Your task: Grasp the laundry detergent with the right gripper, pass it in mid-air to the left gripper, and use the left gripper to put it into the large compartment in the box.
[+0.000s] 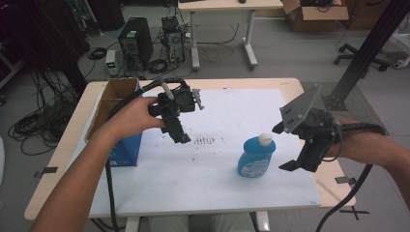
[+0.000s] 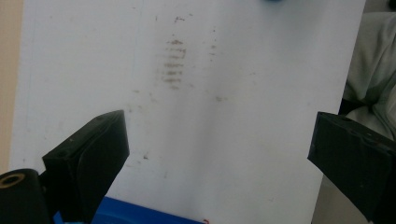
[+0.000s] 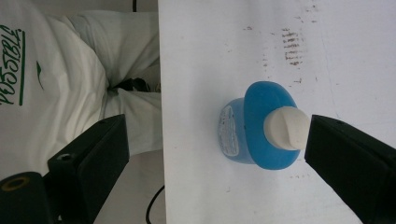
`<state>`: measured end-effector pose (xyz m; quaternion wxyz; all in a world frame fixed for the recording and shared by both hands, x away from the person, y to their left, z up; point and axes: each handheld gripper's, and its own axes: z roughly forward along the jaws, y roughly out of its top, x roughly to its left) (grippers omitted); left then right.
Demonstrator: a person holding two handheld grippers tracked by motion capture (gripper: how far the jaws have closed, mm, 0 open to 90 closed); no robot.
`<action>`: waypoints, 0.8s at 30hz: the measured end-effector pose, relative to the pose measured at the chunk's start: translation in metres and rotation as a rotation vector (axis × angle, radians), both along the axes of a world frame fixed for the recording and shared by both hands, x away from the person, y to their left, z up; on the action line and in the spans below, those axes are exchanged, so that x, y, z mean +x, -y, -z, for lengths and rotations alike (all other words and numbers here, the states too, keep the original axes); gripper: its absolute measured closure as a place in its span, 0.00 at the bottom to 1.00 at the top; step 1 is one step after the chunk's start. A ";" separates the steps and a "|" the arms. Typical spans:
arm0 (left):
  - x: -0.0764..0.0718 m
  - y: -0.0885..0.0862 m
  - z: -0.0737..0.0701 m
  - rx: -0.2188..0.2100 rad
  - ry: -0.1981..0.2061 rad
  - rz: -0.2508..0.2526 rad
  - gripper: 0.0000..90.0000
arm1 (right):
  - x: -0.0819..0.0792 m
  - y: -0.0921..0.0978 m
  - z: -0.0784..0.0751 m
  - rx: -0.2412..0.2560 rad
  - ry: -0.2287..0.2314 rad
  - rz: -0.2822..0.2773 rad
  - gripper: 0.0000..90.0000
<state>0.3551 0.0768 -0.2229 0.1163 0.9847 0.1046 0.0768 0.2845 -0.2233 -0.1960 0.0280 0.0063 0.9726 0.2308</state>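
Right claw [image 1: 290,147]: jaws spread wide, nothing between them, held above the worktop [image 1: 203,179] by the person's right hand [image 1: 349,140]. The squat blue plastic bottle with a white cap [image 1: 256,155] stands upright on the white sheet [image 1: 159,174] just beside this claw, on its inner side, towards the left claw. In the right gripper view the bottle [image 3: 261,126] is seen from above, its white cap [image 3: 286,127] close against the tip of the right-hand jaw; whether cap and jaw touch cannot be told. Bottle not gripped.

Left claw [image 1: 181,135]: also open, jaws well apart and empty, pointing down at the white sheet [image 2: 233,140]. A patch of dark smudge marks [image 2: 173,63] lies ahead of it on the sheet, between the two claws in the high view. An open cardboard box with blue sides [image 1: 118,121] sits on the outer side of the left claw, near the person's left forearm; its blue edge [image 2: 140,215] shows under the jaws in the left gripper view. Bottle well apart from the left claw.
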 end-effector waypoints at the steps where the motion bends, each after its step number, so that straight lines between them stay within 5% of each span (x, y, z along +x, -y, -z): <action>1: 0.000 0.000 0.000 0.001 -0.001 0.000 0.06 | 0.001 0.001 0.000 0.002 0.000 0.003 0.07; 24: 0.001 0.001 0.001 0.003 0.010 -0.002 0.06 | 0.017 0.025 0.014 0.054 -0.015 0.023 0.07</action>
